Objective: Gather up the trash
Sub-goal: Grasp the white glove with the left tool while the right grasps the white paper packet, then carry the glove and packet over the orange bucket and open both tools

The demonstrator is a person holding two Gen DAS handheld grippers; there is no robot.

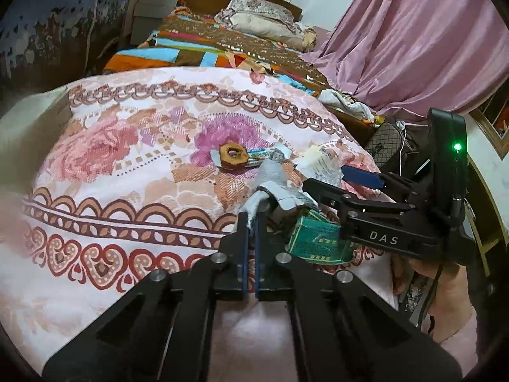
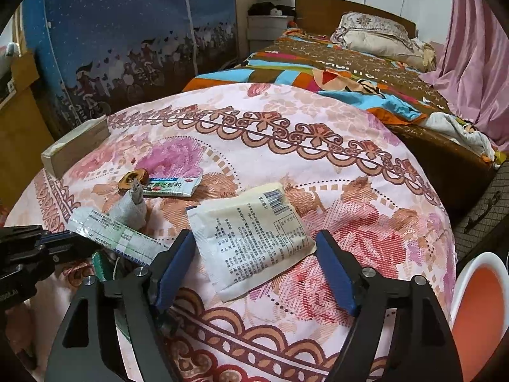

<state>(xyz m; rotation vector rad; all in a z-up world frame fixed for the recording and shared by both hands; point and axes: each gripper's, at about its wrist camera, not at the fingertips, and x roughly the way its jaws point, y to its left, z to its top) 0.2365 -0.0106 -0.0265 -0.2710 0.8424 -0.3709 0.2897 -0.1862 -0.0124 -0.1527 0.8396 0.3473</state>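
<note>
My left gripper [image 1: 252, 219] is shut, with the end of a crumpled grey wrapper [image 1: 270, 181] pinched between its pads on the flowered quilt [image 1: 127, 165]. Just to its right lies a green box [image 1: 318, 238]. In the right wrist view my right gripper [image 2: 254, 237] stands open over a white printed packet [image 2: 251, 235], one blue pad on each side and neither touching it. Farther off, a brown dried fruit ring [image 2: 133, 178] rests against a small sachet [image 2: 171, 186]. The left gripper [image 2: 63, 238] shows at the left edge beside a printed white-green sheet [image 2: 117, 235].
A wooden block [image 2: 76, 149] lies at the quilt's far left. An orange bin with a white rim [image 2: 477, 318] stands low on the right. Beyond are a second bed with a striped cover [image 2: 318, 73], a pink curtain [image 1: 413, 47] and a dark bag [image 1: 385, 140].
</note>
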